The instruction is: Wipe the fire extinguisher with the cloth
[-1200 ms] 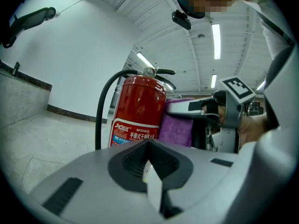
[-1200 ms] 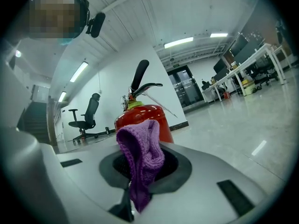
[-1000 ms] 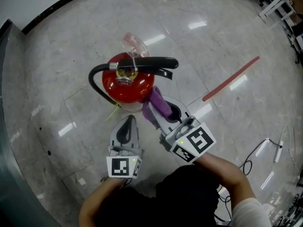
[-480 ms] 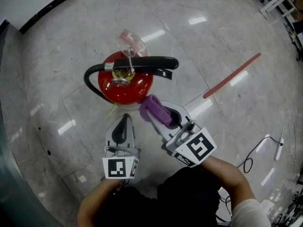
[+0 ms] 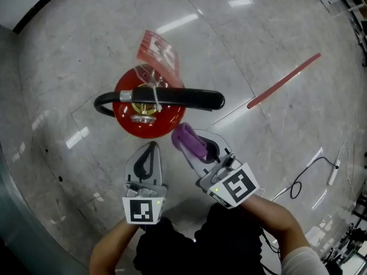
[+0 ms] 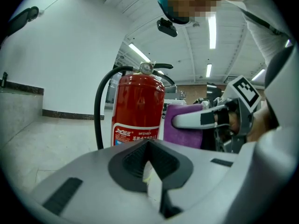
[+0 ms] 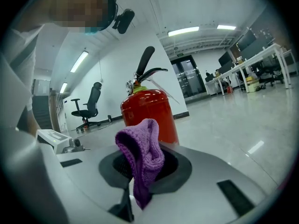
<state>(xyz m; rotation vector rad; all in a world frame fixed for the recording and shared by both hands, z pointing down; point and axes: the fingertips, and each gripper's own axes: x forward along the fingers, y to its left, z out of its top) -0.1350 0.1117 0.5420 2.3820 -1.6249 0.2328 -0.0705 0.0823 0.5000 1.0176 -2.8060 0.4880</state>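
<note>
Since the right gripper (image 5: 190, 144), jaws pinching the purple cloth (image 5: 188, 140), just eased off the fire extinguisher (image 5: 163, 123), wiping looks paused — left gripper (image 5: 151, 149) idles, jaws together.

On my feed the right gripper (image 7: 135, 197) has its fingers (image 7: 84, 185) pressed together on the purple cloth (image 7: 142, 160), which bunches upright at centre frame. Just behind it stands the red fire extinguisher (image 7: 154, 108), handle angled up. An office chair (image 7: 91, 104) sits at mid-left, desks (image 7: 254, 64) at far right, on a glossy floor (image 7: 233, 125).
</note>
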